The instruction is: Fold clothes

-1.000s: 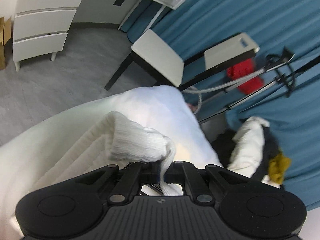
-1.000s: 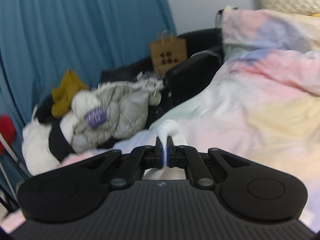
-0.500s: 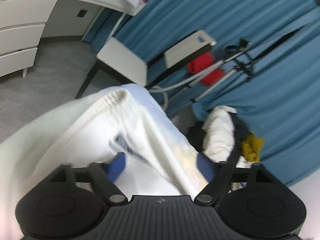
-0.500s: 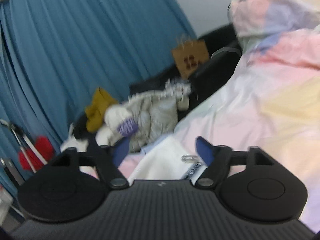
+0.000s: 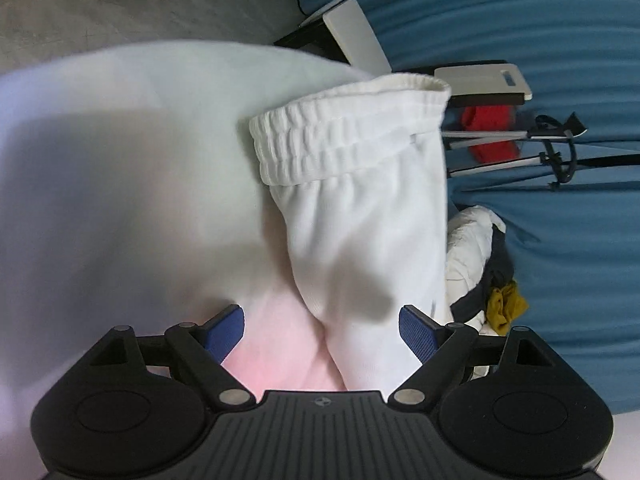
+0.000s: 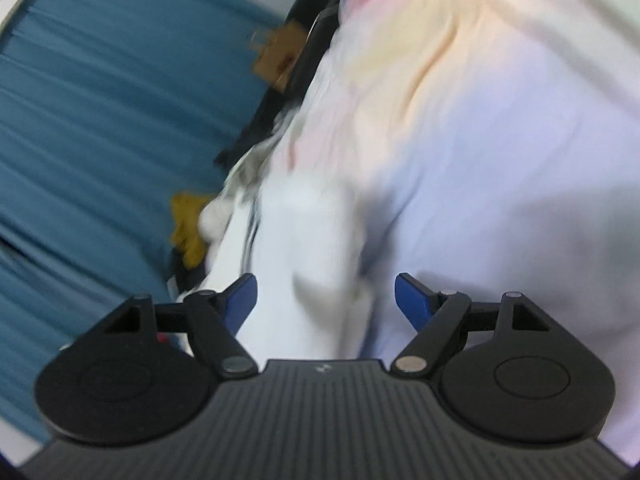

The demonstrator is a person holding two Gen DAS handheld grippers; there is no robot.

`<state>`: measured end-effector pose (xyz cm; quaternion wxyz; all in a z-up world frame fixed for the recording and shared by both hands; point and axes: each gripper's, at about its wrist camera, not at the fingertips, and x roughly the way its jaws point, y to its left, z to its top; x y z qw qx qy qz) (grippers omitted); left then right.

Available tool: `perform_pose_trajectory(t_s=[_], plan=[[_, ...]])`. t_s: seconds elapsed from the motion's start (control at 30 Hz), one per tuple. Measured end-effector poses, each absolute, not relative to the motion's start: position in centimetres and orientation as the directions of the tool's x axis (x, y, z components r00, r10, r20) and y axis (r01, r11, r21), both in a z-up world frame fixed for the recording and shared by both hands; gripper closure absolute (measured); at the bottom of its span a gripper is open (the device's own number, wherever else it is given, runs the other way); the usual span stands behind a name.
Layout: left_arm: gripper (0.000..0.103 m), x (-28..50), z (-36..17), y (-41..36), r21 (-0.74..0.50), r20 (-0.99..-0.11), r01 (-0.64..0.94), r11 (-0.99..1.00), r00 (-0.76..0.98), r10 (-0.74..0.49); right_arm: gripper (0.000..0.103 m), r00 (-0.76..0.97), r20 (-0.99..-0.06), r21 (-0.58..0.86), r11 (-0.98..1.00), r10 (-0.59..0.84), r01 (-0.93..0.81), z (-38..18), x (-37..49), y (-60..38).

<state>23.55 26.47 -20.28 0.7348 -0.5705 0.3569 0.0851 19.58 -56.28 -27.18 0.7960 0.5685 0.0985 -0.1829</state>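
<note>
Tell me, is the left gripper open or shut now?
Open. The left gripper has its blue pads wide apart, with the white trousers lying unpressed between them.

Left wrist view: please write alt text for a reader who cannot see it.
White sweatpants with an elastic waistband lie on a pastel duvet, between the open blue pads of the left gripper, which do not press them. Behind are a blue curtain and a clothes pile.

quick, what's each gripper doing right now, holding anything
left gripper: open, just released, white ribbed-waistband garment lies loose between its jaws
right gripper: open, same, nothing gripped
</note>
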Motion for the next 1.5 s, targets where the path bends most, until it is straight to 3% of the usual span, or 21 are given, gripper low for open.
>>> perform_pose_trajectory(t_s=[0.2, 0.27, 0.33, 0.4, 0.47, 0.57, 0.73, 1.03, 1.27, 1.43, 1.5], plan=[[0.018, 27.4, -21.2, 24.9, -0.789, -0.573, -0.456, 0.411, 0.788, -0.227, 0.025, 0.918, -0.393, 0.844, 0.374, -0.059, 0.385, -28.7, 23.9, -55.3], [0.027, 28.9, -21.3, 24.2, -0.784, -0.557, -0.43, 0.447, 0.805, -0.203, 0.025, 0.915, -0.397, 0.825, 0.41, -0.068, 0.388, -28.6, 25.0, -55.1], [0.04, 29.6, -21.3, 23.6, -0.775, -0.553, -0.421, 0.472, 0.813, -0.182, 0.037, 0.921, -0.37, 0.835, 0.392, -0.122, 0.387, -28.4, 25.4, -55.1], [0.067, 29.9, -21.4, 23.2, -0.771, -0.546, -0.413, 0.484, 0.82, -0.17, 0.078, 0.923, -0.349, 0.849, 0.36, -0.164, 0.385, -28.7, 25.5, -55.1], [0.081, 29.8, -21.0, 23.3, -0.784, -0.53, -0.403, 0.472, 0.831, -0.17, 0.087, 0.921, -0.336, 0.847, 0.365, -0.197, 0.387, -28.8, 25.3, -54.9], [0.091, 29.0, -19.3, 23.0, -0.772, -0.521, -0.402, 0.493, 0.844, -0.129, 0.09, 0.913, -0.33, 0.795, 0.45, -0.241, 0.406, -27.4, 24.9, -53.8], [0.092, 26.6, -14.5, 23.1, -0.776, -0.477, -0.342, 0.53, 0.867, -0.14, 0.091, 0.921, -0.309, 0.82, 0.424, -0.236, 0.384, -25.5, 21.9, -53.8], [0.092, 17.4, -8.9, 26.4, -0.7, -0.562, -0.361, 0.616, 0.81, -0.164, 0.091, 0.897, -0.413, 0.844, 0.303, -0.16, 0.443, -25.4, 15.8, -53.1], [0.091, 11.2, -11.7, 29.1, -0.633, -0.672, -0.418, 0.651, 0.715, -0.194, 0.091, 0.878, -0.466, 0.817, 0.33, -0.106, 0.473, -24.3, 11.1, -52.6], [0.081, 9.3, -12.8, 28.8, -0.6, -0.692, -0.39, 0.699, 0.692, -0.208, 0.091, 0.855, -0.513, 0.817, 0.263, -0.077, 0.514, -27.5, 9.7, -53.1], [0.068, 8.4, -13.0, 28.8, -0.585, -0.701, -0.381, 0.716, 0.681, -0.21, 0.091, 0.858, -0.507, 0.818, 0.269, -0.08, 0.508, -27.7, 9.7, -53.1]])
